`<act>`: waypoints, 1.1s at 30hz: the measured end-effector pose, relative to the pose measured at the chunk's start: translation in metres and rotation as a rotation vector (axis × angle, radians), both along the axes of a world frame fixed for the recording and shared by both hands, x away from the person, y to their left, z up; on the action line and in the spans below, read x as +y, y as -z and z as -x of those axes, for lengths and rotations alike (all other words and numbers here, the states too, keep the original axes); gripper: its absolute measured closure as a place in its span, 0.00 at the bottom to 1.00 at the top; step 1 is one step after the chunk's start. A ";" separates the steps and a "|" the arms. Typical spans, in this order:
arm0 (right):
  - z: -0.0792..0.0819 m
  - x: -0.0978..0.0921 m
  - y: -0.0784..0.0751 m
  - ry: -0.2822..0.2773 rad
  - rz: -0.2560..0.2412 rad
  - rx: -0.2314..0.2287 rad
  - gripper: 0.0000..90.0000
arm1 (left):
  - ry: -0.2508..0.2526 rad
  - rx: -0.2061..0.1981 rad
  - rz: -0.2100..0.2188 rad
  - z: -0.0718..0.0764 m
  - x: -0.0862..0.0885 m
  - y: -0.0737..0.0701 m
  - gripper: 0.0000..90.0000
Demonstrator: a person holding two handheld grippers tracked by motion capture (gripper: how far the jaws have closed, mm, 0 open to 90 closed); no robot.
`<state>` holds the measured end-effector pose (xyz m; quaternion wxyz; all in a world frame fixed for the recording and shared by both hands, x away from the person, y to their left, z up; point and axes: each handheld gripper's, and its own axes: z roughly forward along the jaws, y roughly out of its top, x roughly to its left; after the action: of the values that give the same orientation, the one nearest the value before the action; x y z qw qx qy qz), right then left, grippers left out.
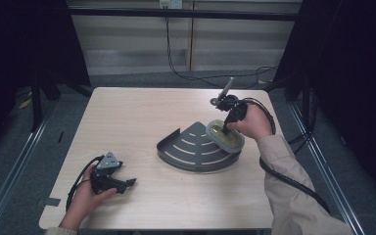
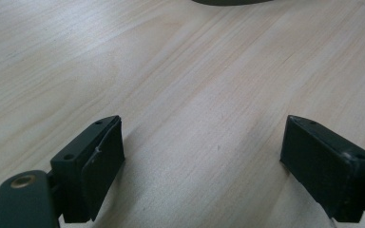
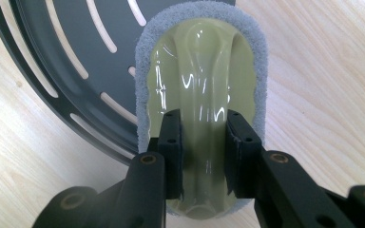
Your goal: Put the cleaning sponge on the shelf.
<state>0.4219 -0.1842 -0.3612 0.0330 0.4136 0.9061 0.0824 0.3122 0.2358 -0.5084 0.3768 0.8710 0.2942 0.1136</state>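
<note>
A pale wood-grain table (image 1: 127, 122) stands on grey floor (image 1: 10, 161). Behind it runs a light panelled wall (image 1: 142, 44), with a dark bar (image 1: 186, 13) across the top and black cables (image 1: 186, 73) hanging down to the floor. Black curtains (image 1: 24, 44) close in both sides. Metal rails (image 1: 14, 161) flank the table. The lighting is dim.

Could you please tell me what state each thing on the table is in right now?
Pale green plastic scrubber with grey pad: gripped by its raised ridge, lying partly over the rack's rim.
Dark grey slotted quarter-round metal rack: flat on the table, with the scrubber overlapping it.
Right gripper: jaws shut on the scrubber.
Left gripper: jaws open, holding nothing, low over the light wooden table.
</note>
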 end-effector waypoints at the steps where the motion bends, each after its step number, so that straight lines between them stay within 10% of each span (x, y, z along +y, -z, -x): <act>1: 0.000 0.000 0.000 -0.001 0.007 -0.002 0.79 | -0.003 -0.001 -0.001 0.000 0.000 0.000 0.15; 33: -0.003 0.014 0.016 0.017 -0.012 0.009 0.79 | -0.002 -0.001 -0.002 0.000 0.000 0.000 0.15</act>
<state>0.4253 -0.1698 -0.3771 0.0274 0.4217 0.9022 0.0857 0.3121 0.2357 -0.5084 0.3760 0.8710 0.2948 0.1146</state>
